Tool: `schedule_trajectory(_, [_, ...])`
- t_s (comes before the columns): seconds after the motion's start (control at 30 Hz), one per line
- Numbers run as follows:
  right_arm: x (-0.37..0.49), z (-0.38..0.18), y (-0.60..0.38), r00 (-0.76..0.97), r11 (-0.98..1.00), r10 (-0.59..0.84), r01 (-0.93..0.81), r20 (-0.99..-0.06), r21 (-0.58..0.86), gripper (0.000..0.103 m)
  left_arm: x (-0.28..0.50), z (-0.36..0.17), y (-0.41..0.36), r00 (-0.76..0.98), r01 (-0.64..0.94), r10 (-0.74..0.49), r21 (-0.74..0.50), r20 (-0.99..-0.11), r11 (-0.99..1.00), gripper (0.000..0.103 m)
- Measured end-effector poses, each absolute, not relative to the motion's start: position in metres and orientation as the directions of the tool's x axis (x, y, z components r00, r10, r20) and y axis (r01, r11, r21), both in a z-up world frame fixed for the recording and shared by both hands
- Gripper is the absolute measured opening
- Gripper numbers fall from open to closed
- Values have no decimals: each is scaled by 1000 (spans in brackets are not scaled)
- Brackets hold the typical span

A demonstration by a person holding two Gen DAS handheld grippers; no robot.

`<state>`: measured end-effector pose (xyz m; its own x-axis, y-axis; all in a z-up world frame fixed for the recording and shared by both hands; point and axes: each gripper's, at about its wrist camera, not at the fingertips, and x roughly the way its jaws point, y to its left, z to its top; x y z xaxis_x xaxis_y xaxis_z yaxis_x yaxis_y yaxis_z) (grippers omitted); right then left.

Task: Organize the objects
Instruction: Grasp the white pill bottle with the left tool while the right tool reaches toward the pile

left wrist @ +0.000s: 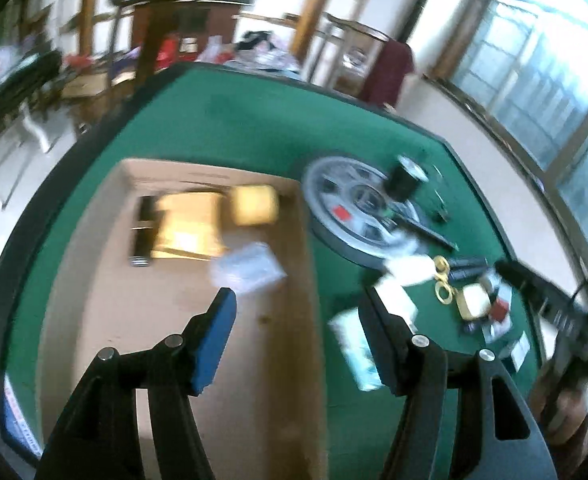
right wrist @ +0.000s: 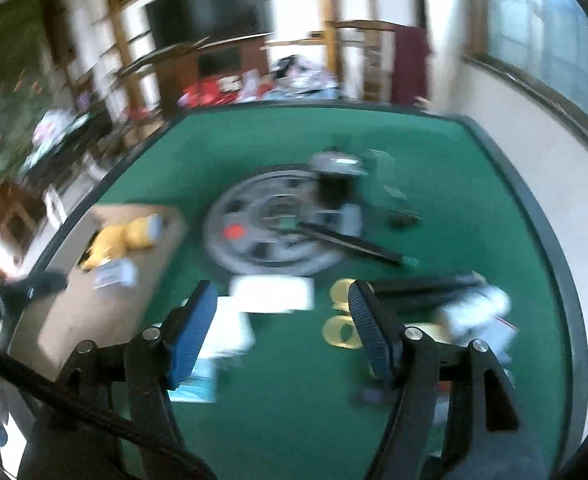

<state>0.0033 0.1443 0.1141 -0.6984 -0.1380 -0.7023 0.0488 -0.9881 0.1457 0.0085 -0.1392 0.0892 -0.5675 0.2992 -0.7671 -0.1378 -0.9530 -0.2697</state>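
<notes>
Objects (left wrist: 446, 280) for organizing were spread over the right part of a green desk (left wrist: 233, 128), beside a shallow cardboard tray (left wrist: 289, 280) that was set on the left part. Inside the tray were seen a yellow block (left wrist: 253, 205), a shiny yellow packet (left wrist: 187, 226), a dark flat item (left wrist: 141, 228) and a clear plastic bag (left wrist: 247, 266). A grey wheel-like disc (left wrist: 354, 208) was laid just right of the tray, with a black cylinder (left wrist: 404, 178) standing at its far edge and a thin black rod (right wrist: 350, 244) lying across its rim. Nearer the cameras, white cards (right wrist: 271, 292), gold-handled scissors (left wrist: 442, 280) and small boxes were scattered; they were too blurred to be told apart.

The left hand-held gripper (left wrist: 298, 308) was held above the tray's right wall, its jaws spread and nothing between them. The right hand-held gripper (right wrist: 281, 300) was held over the white cards and scissors, its jaws likewise spread and empty.
</notes>
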Motion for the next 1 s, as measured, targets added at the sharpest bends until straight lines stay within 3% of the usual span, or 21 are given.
schedule_trajectory(0.37, [24,90,325,-767,-872,-74,-260,-637,414,67,-4,74,-25,-501,-300,259,-115,-826,-947,57])
schedule_trajectory(0.67, [22,53,355,-740,-766,-181,-307,-648,565,67,-47,45,26,-496,-320,158,11,-854,-947,57])
schedule_trajectory(0.9, [16,47,361,-735,-746,-197,-318,-649,586,67,-57,22,56,-476,-446,82,160,-876,-881,57])
schedule_trajectory(1.0, [16,44,360,-729,-751,-195,-320,-656,578,67,-48,25,61,-475,-482,93,171,-875,-859,45])
